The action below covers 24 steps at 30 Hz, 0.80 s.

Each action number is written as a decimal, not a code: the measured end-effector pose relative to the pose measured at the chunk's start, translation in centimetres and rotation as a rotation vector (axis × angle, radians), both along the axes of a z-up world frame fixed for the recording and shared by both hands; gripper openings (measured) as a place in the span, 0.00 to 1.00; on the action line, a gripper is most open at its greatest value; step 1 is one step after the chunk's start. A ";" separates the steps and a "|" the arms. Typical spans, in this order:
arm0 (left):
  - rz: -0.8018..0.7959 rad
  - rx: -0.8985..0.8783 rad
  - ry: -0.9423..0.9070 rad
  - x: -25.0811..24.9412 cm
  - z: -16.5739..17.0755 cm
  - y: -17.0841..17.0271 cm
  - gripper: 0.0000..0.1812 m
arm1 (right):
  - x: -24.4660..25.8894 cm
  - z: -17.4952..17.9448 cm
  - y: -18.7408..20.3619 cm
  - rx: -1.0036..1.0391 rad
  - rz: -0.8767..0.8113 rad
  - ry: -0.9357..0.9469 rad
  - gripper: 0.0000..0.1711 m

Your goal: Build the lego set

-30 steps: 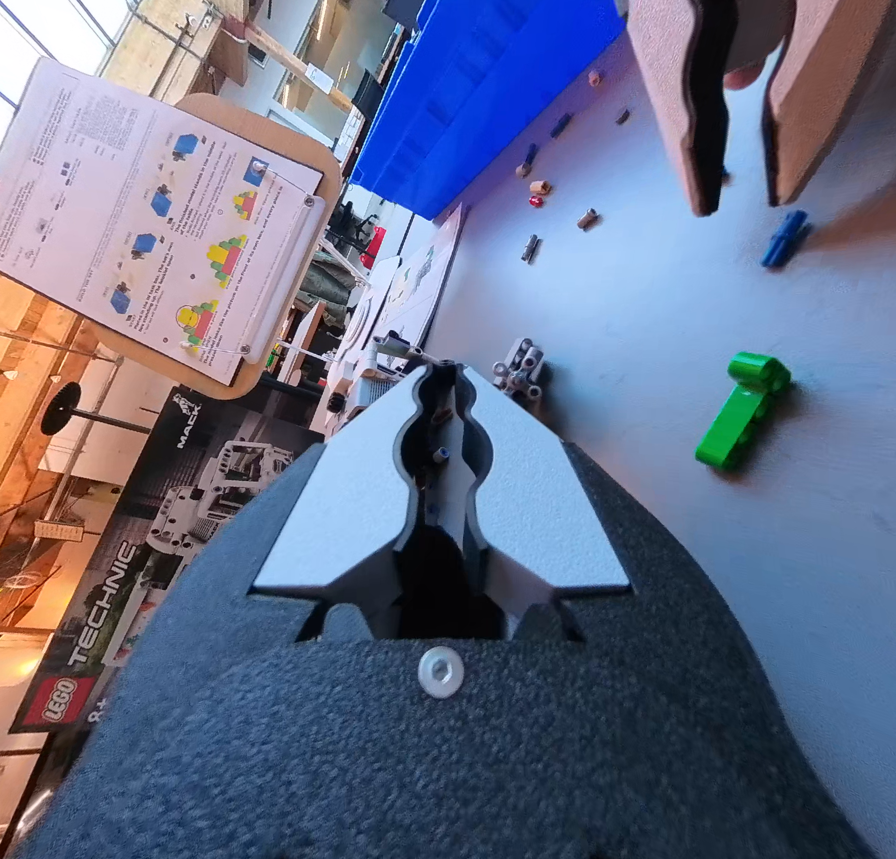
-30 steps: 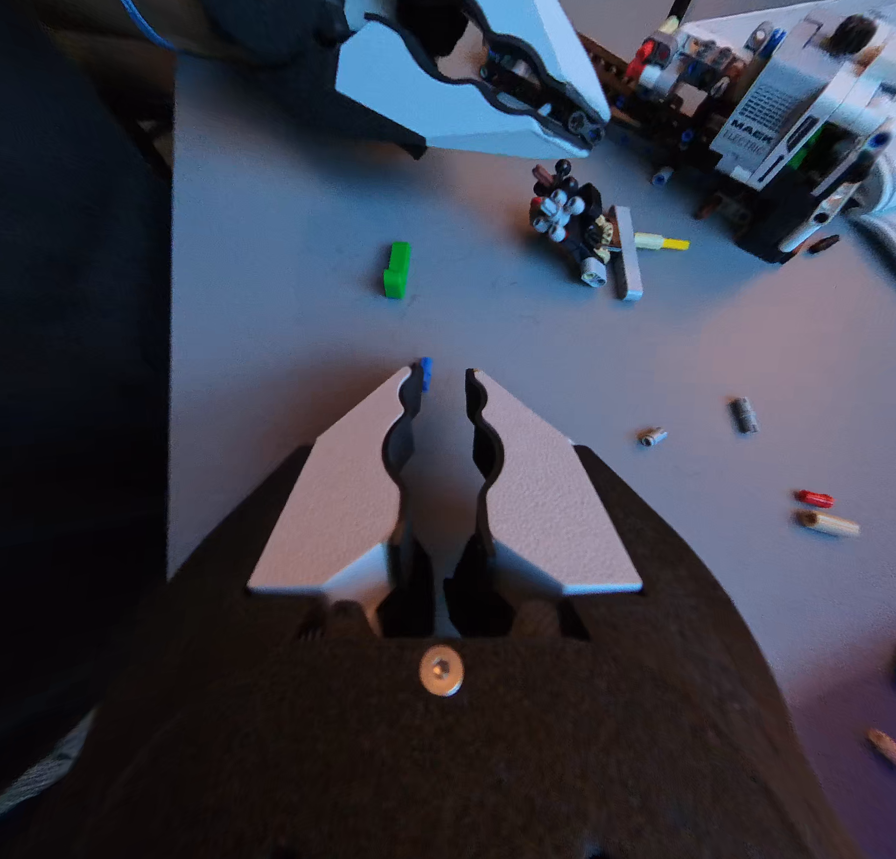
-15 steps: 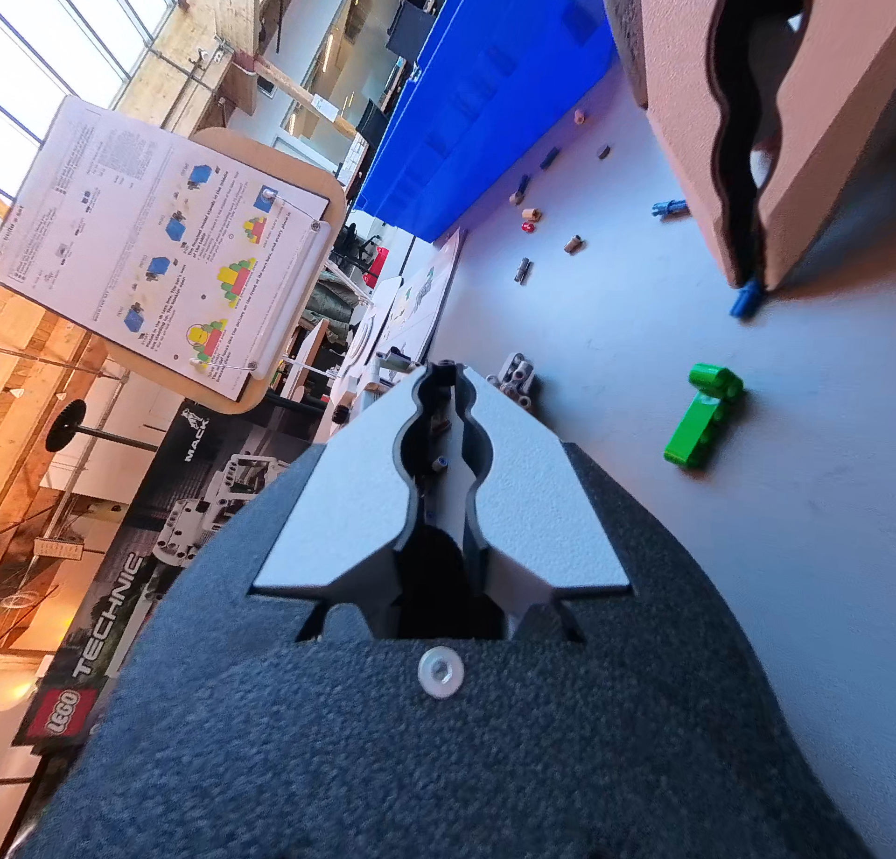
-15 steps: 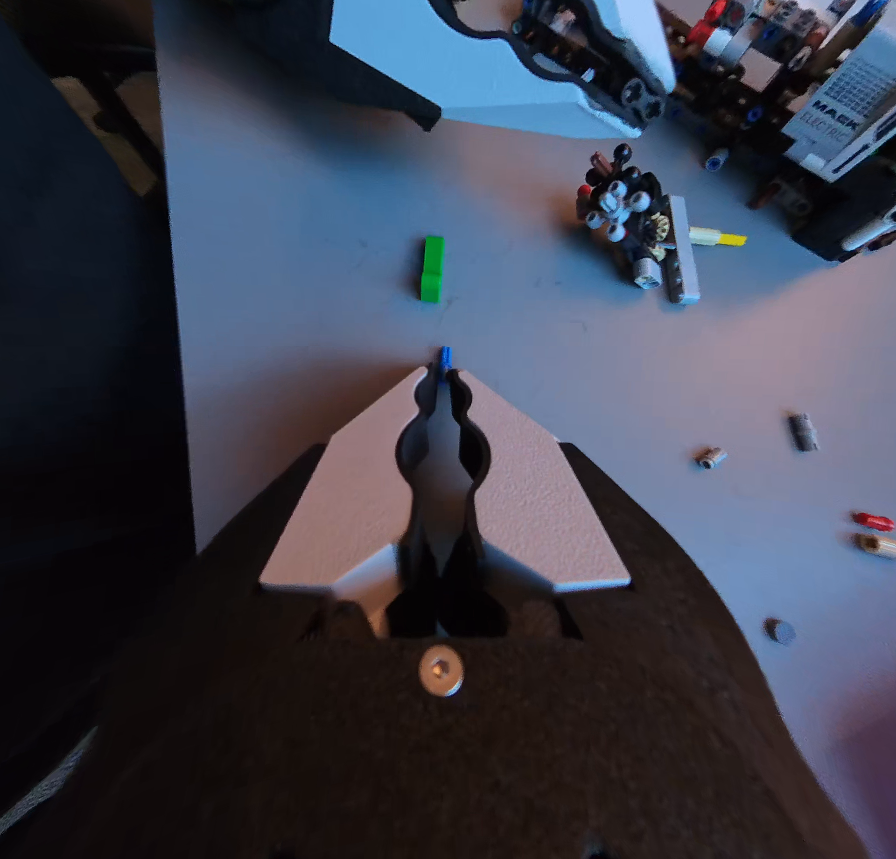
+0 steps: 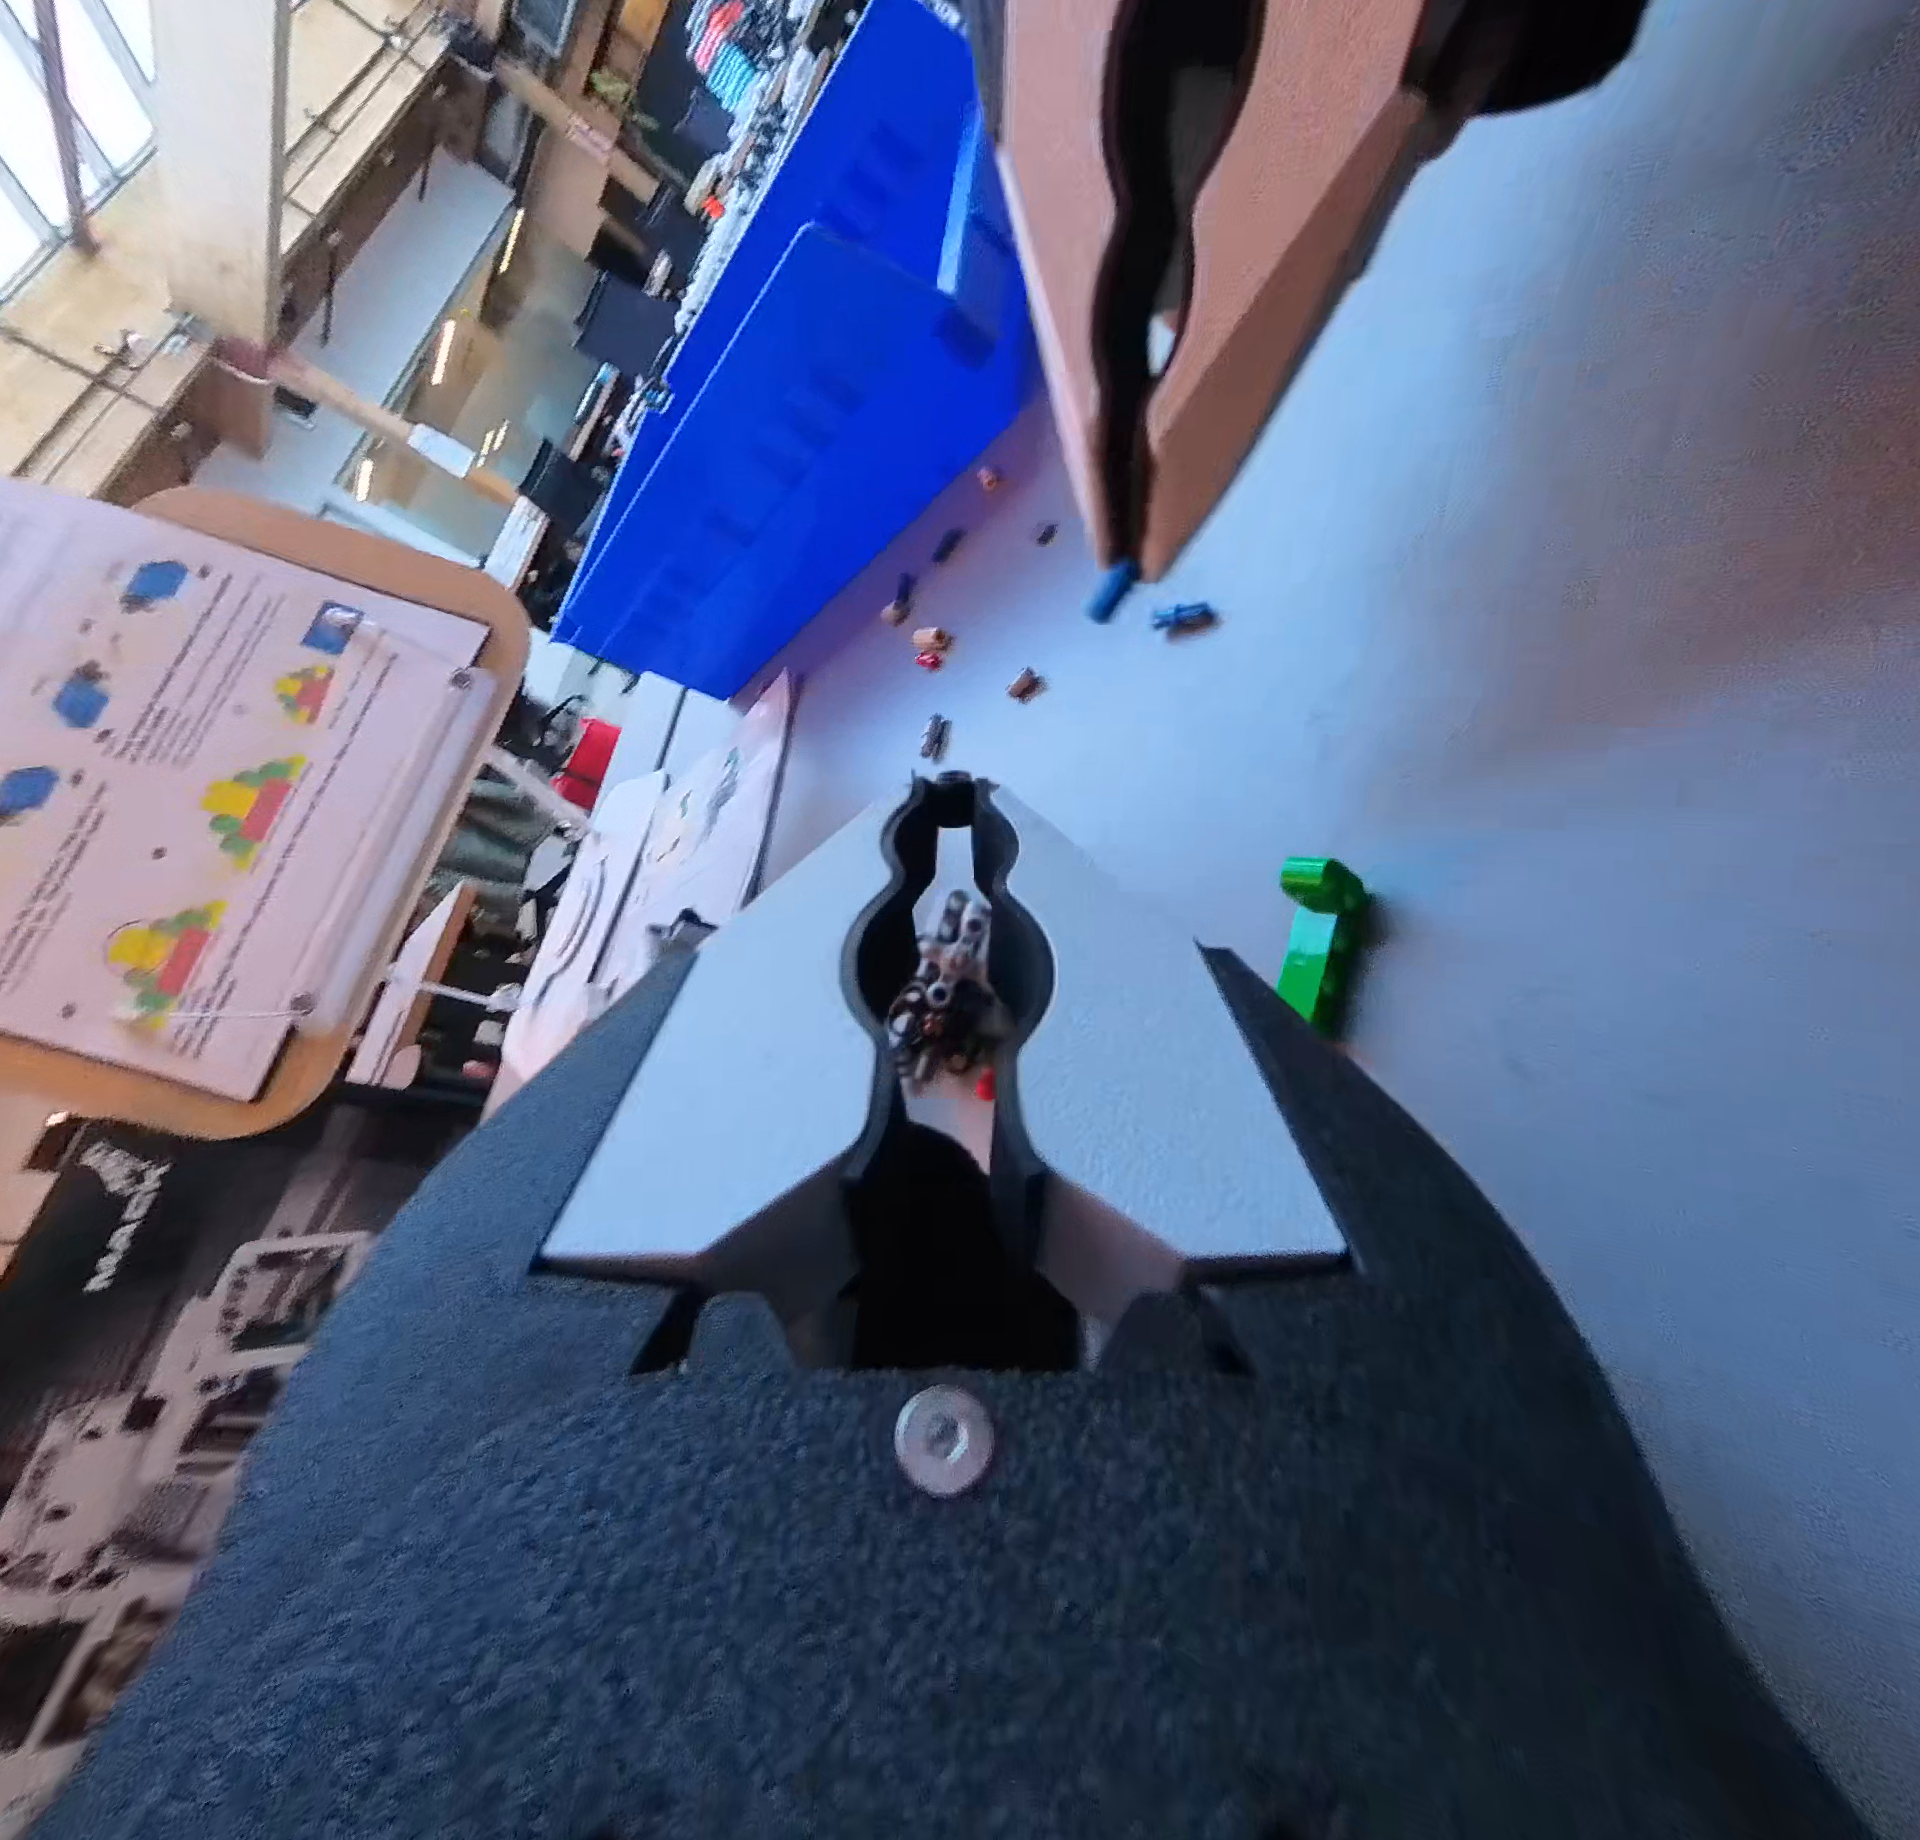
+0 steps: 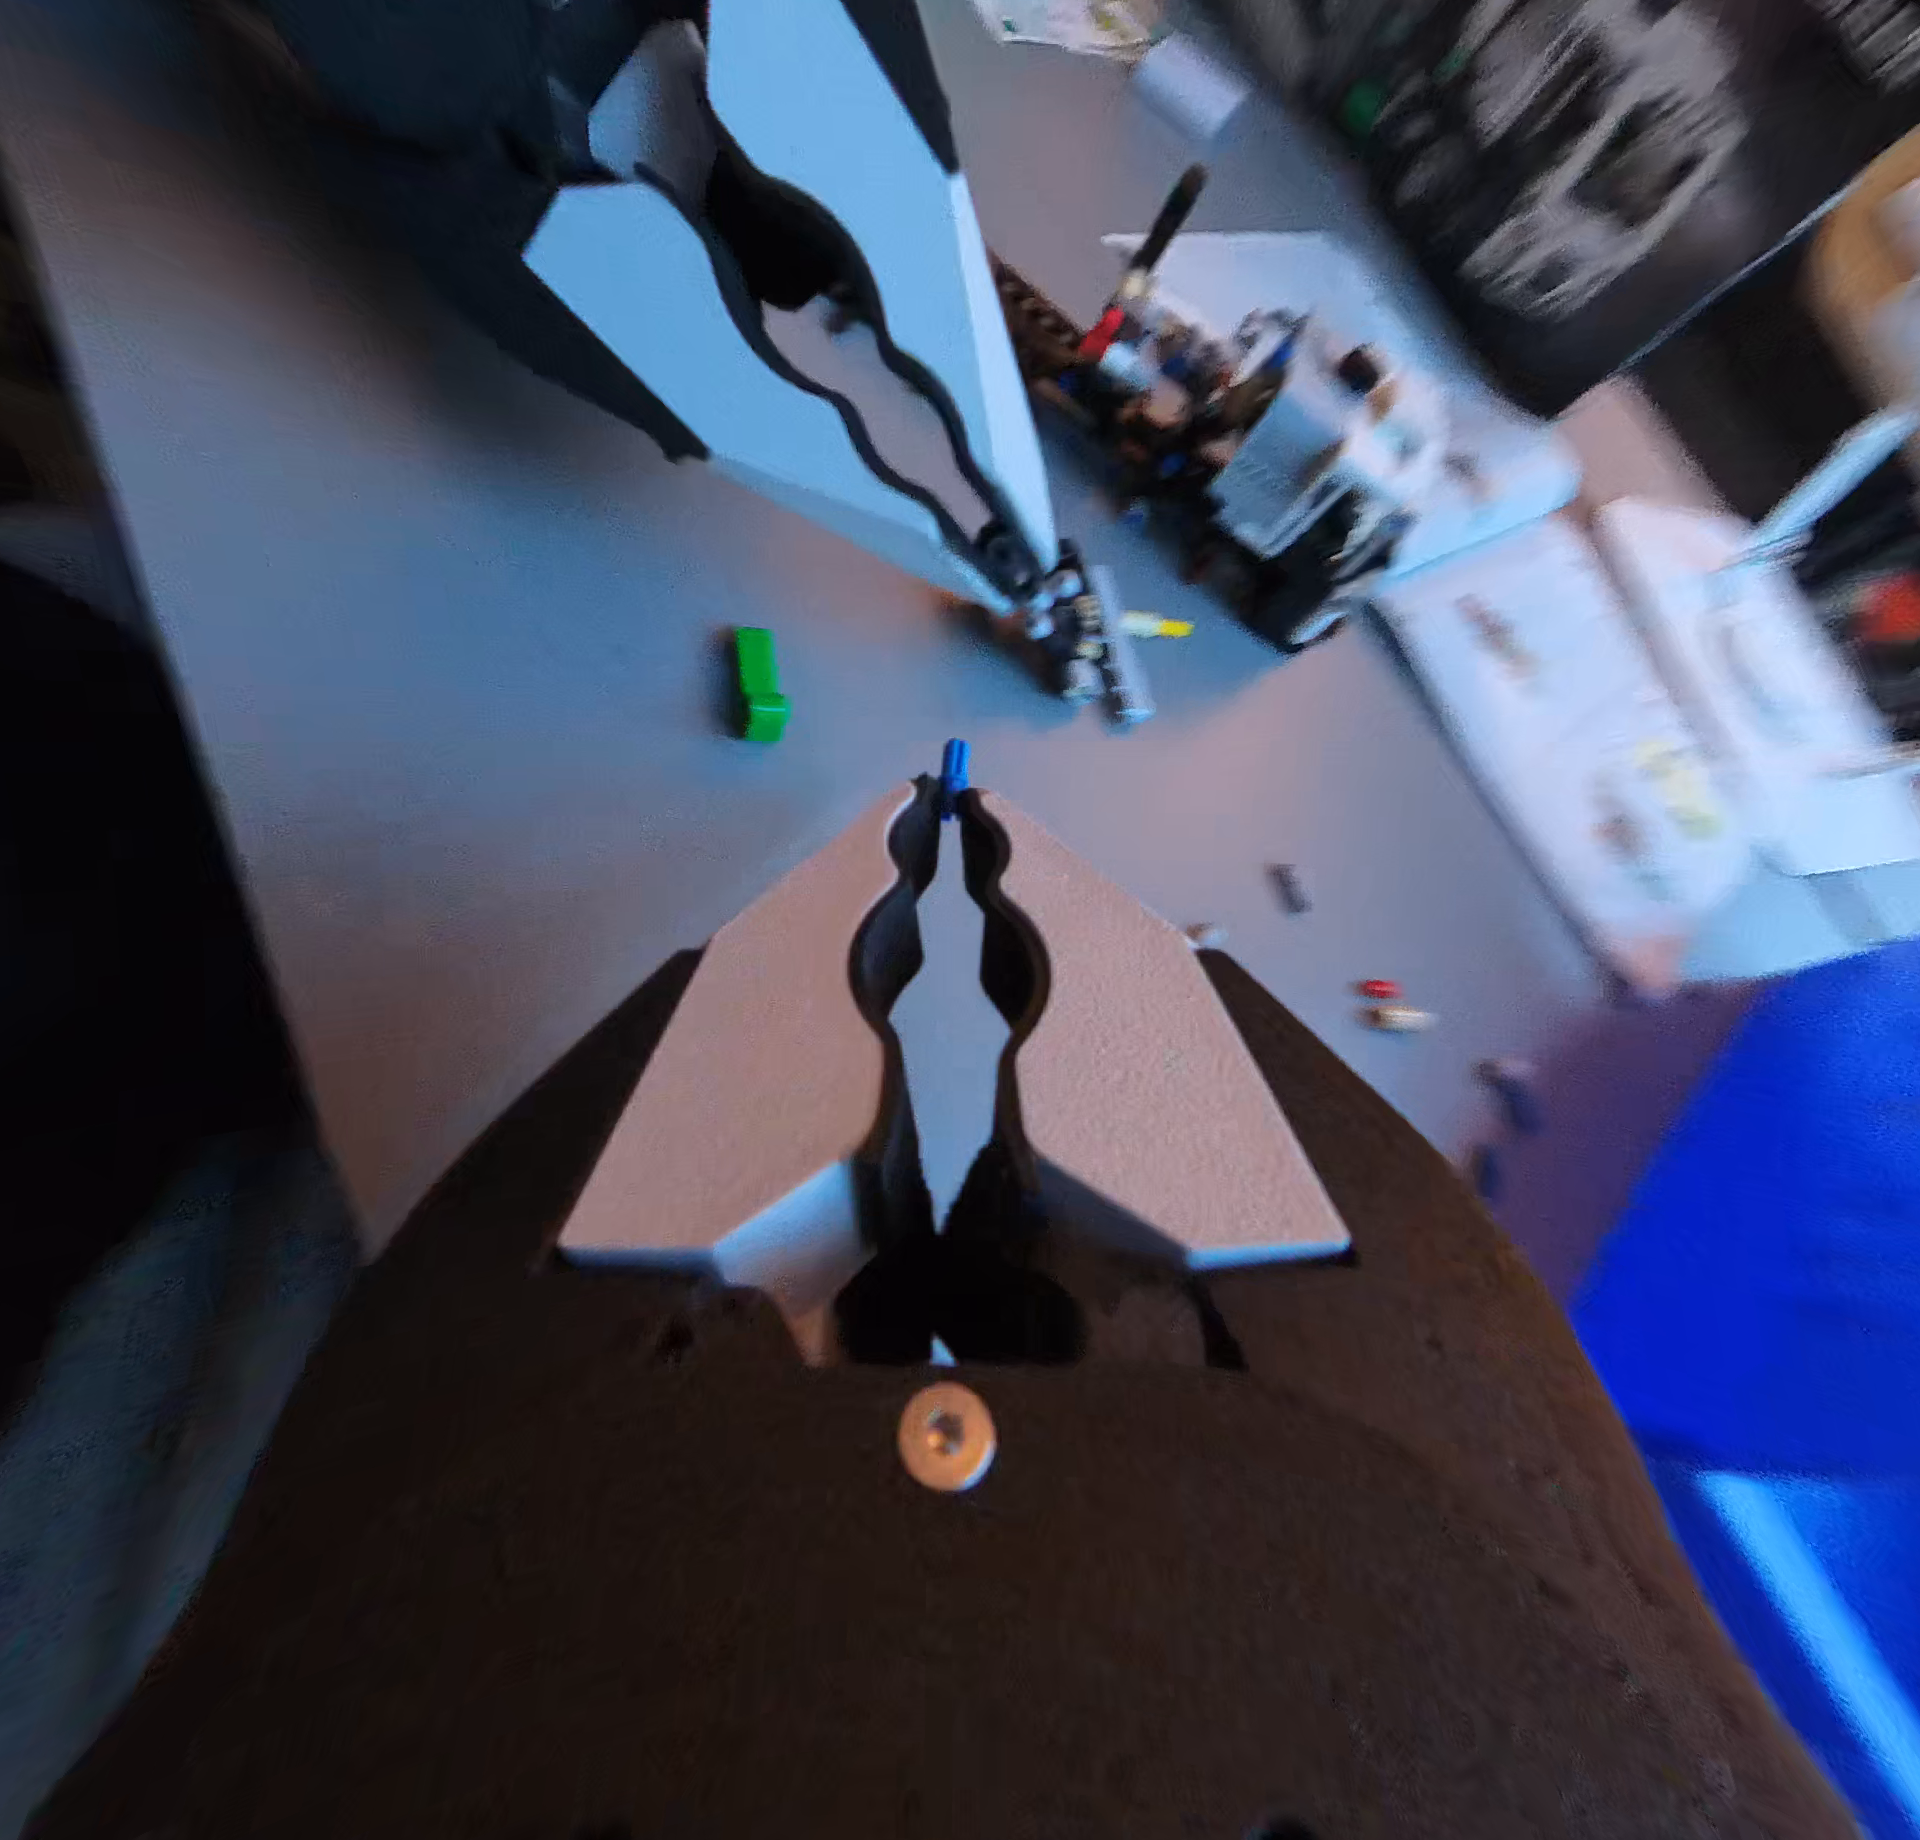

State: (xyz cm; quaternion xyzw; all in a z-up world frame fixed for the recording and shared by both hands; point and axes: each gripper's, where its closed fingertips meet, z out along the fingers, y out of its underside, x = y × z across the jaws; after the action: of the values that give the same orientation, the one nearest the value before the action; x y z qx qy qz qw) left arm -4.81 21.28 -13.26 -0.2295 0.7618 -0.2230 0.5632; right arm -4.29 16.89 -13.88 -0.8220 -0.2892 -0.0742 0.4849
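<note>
The right gripper (image 6: 948, 798) has its jaws clenched on a small blue pin (image 6: 952, 774), which is pinched at the very tips and projects forward beyond them; in the left wrist view the same blue pin (image 5: 1110, 585) protrudes from the tips of the right gripper (image 5: 1127, 543) above the grey tabletop (image 5: 1558, 751). The left gripper (image 5: 951, 793) has its jaws closed on a small dark piece (image 5: 951, 784) held at the tips; what kind of piece it is cannot be told. In the right wrist view the left gripper (image 6: 1013, 569) points down toward a small dark sub-assembly (image 6: 1086, 632) lying on the tabletop (image 6: 468, 647), with its tips just beside that sub-assembly; contact cannot be confirmed. A green angled piece (image 6: 756, 684) lies on the tabletop between the two grippers and apart from both. The partly built model (image 6: 1278, 440) stands beyond the sub-assembly and appears blurred. Several small loose pins (image 5: 1023, 684) are scattered on the tabletop near a blue bin (image 5: 810, 419). A second blue pin (image 5: 1182, 614) lies on the tabletop near the held one. An instruction sheet on a wooden board (image 5: 208, 793) stands at the left in the left wrist view, above the product box (image 5: 156, 1323).
</note>
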 end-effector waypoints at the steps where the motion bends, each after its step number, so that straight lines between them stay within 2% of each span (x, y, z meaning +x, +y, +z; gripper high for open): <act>1: -0.015 -0.021 0.005 0.1 -0.2 -0.2 0.02 | 0.3 0.5 0.2 0.060 -0.019 -0.111 0.02; 4: -0.030 -0.081 -0.001 0.4 -0.4 -0.4 0.02 | -0.2 0.9 0.9 0.174 -0.047 -0.334 0.02; 7: -0.035 -0.082 -0.005 0.2 -0.3 -0.3 0.02 | -0.3 0.3 1.5 0.141 -0.048 -0.562 0.02; 9: -0.040 -0.063 0.019 0.1 -0.9 -0.3 0.02 | -0.9 0.7 2.1 0.132 -0.046 -0.576 0.02; 12: -0.035 -0.043 0.073 0.2 -2.0 -0.2 0.02 | -0.5 0.4 2.6 0.073 -0.059 -0.694 0.02; 16: -0.038 -0.026 0.083 0.4 -2.3 -0.3 0.02 | -0.4 -0.8 2.6 -0.024 -0.039 -0.727 0.02; 24: -0.052 0.050 0.084 0.3 -2.9 -0.8 0.02 | -0.4 -0.9 3.1 -0.025 -0.014 -0.767 0.02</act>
State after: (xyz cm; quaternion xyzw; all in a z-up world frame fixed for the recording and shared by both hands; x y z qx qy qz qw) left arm -4.49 20.49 -16.17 -0.2045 0.7958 -0.2086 0.5304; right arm -4.71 19.99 -14.81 -0.7423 -0.4450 -0.3762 0.3307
